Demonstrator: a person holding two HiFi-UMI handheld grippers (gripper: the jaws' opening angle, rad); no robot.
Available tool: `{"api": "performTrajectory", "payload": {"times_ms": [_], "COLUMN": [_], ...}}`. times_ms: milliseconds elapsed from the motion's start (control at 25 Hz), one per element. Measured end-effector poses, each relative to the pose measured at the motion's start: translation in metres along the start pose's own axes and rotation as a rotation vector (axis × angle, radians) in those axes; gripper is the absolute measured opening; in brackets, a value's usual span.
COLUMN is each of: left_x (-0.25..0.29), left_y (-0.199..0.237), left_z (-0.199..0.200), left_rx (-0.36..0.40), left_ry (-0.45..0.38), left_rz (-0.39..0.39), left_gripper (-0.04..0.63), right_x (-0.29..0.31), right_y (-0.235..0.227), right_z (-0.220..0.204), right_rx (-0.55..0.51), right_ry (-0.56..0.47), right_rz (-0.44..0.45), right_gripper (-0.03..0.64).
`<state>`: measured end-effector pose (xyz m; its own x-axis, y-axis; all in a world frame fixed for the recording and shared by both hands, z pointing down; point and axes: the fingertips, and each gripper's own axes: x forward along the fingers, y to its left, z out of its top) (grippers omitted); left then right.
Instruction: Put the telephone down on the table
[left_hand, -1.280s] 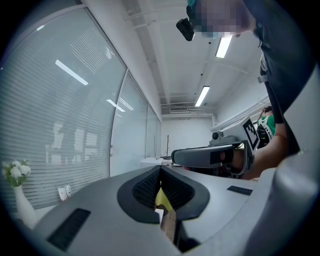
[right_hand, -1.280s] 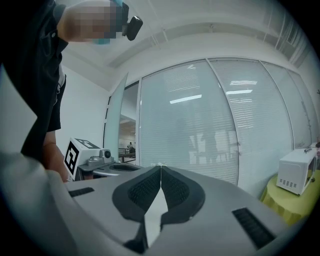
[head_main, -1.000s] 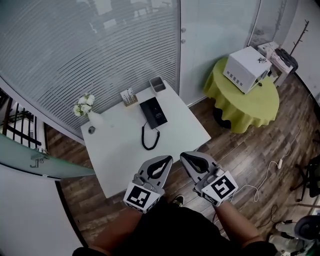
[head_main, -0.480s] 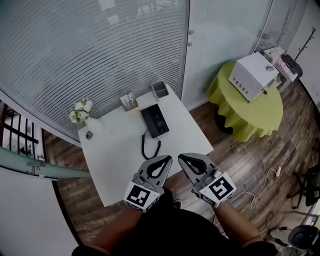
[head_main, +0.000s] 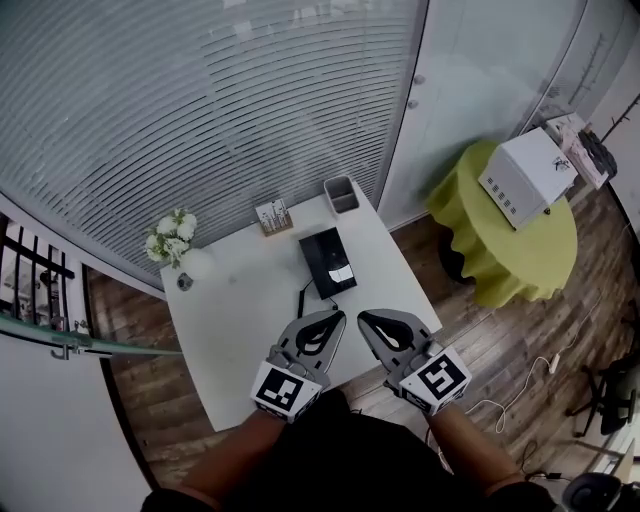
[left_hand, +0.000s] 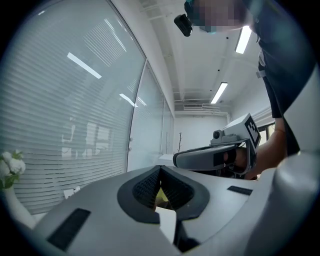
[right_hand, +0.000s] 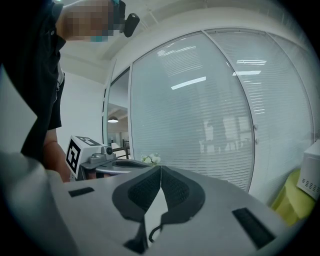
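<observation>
Black telephone lies flat (cord trailing) on white table.

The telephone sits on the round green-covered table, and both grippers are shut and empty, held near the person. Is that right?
Not quite. The head view shows the telephone on the white table, not on the round green-covered table. The rest holds: the left gripper and the right gripper are shut and empty.
</observation>
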<state>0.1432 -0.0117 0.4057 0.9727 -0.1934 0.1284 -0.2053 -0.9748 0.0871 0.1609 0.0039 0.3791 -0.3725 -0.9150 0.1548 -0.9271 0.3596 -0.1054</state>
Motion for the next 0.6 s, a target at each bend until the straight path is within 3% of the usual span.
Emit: {"api": "performTrajectory", "payload": {"times_ms": [200, 600], "left_x": [0.003, 0.024], "left_y": [0.031, 0.068], "left_z": [0.002, -0.019], "left_rx": [0.023, -0.077], "left_ry": [0.007, 0.031], "left_rz": [0.016, 0.126], "left_gripper": [0.008, 0.008], "right_x": [0.030, 0.068], "right_y": [-0.010, -0.045], "right_z": [0.002, -0.003], "right_rx": [-0.012, 0.006], "right_ry": [0.017, 0.058], "right_rz": [0.014, 0.106], "right_gripper": [0.023, 0.023]}}
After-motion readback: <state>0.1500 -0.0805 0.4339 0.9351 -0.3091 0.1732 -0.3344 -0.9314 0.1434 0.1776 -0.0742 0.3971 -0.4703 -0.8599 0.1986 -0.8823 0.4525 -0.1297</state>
